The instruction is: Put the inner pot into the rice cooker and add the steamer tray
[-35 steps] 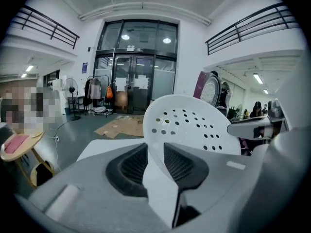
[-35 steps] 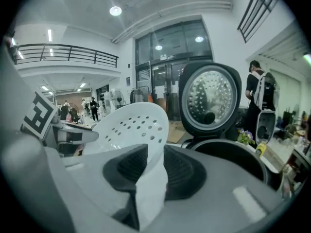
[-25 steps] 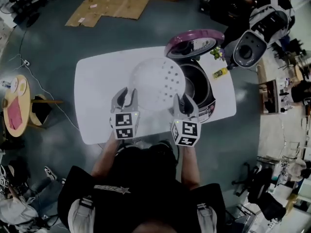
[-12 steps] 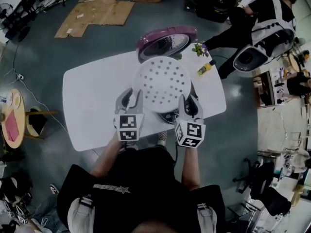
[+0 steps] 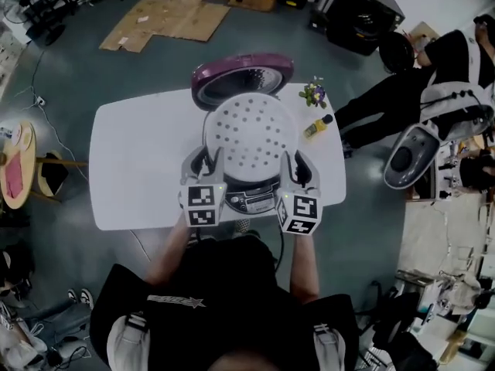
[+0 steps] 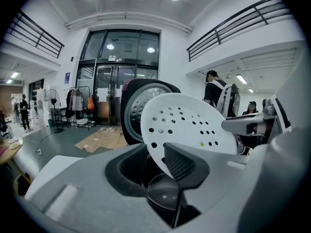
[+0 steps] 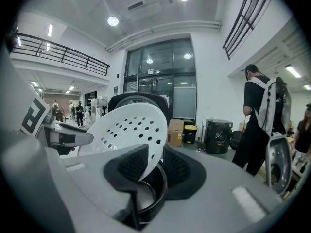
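1. The left gripper (image 6: 155,152) had its jaws narrow, closed on the left rim of the white, perforated steamer tray (image 6: 187,125). In the left gripper view, that rim ran down between the two ribbed pads (image 6: 181,160).
2. The right gripper (image 7: 153,161) matched it, with jaws narrow and clamped on the opposite, right rim of the tray.
3. In the head view, the tray (image 5: 254,134) hung between the two grippers, directly over the open mouth of the rice cooker (image 5: 251,199). It looked carried rather than seated. No view showed clearly whether its underside touched the cooker.
4. Below the right gripper's jaws, a dark round rim with a shiny inside was visible. This appeared to be the inner pot (image 7: 150,194), already sitting in the cooker. If so, the first half of the task was done.
5. The cooker stood on a white table (image 5: 139,161), right of its middle, with its control panel at the near edge. Its purple-edged lid (image 5: 242,78) stood open behind it, toward the far edge.
6. Judging from this layout, what was left was to lower the tray squarely onto the pot's mouth. Both grippers would then need to let go of its rim.
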The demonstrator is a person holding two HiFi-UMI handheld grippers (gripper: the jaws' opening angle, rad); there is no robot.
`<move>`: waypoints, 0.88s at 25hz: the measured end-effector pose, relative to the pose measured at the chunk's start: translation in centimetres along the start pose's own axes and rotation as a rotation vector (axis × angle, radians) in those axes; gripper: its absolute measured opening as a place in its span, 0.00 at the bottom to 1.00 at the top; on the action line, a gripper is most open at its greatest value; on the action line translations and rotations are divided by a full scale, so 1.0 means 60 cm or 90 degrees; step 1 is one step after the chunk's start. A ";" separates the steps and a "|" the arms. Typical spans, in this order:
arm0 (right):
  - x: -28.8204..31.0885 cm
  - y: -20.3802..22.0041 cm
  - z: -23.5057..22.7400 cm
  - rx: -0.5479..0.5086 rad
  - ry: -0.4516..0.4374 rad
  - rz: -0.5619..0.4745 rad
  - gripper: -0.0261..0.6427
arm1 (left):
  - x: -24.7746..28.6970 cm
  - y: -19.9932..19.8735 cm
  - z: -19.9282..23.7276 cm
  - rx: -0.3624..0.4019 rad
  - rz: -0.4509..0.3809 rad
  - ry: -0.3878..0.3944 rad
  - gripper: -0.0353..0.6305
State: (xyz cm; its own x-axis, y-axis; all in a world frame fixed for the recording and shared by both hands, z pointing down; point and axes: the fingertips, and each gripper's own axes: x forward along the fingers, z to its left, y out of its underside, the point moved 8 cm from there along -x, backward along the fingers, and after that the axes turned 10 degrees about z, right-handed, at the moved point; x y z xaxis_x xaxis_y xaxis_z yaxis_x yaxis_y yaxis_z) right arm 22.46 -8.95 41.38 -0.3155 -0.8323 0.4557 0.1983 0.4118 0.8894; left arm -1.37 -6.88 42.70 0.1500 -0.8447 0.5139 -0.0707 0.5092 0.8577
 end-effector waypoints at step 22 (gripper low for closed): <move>0.115 0.058 -0.044 -0.082 -0.183 0.198 0.20 | 0.035 0.082 -0.044 -0.050 0.194 -0.107 0.26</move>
State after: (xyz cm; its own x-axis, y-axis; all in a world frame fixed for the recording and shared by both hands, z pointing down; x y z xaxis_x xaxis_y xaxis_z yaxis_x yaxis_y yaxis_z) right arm 23.40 -14.25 47.56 -0.4649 -0.5317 0.7079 0.4328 0.5610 0.7056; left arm 1.19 -5.72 47.98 -0.0310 -0.6644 0.7467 -0.0095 0.7472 0.6645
